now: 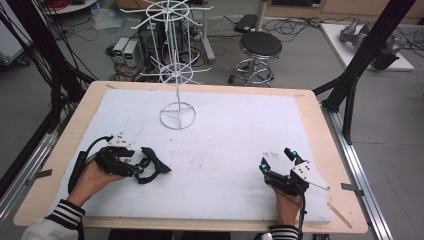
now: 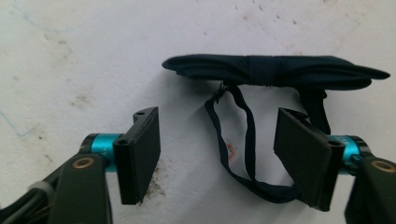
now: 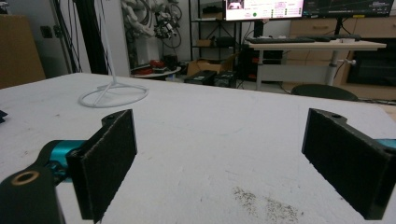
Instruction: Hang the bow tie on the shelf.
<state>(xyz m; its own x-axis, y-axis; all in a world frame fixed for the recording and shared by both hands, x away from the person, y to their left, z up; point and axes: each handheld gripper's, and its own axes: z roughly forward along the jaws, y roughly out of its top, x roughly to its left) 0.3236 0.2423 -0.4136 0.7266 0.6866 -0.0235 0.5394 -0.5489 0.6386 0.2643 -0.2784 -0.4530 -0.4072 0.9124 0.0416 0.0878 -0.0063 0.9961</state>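
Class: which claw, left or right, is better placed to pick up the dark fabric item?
Left. The left claw is open around the dark blue fabric eye mask's strap; the right claw is far across the table.

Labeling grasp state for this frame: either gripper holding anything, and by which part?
Nothing is held. The left gripper is open around the strap loop of the dark eye mask, not clamped on it. The right gripper is open over the bare white mat.

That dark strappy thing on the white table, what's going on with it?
A person sits at a white padded table with a two-jaw gripper in each hand. The left gripper is open right at a dark navy fabric eye mask with thin elastic straps; one strap loop lies between its jaws, not yet pinched. The right gripper rests open on the table, holding nothing. A white wire display rack stands at the far side.
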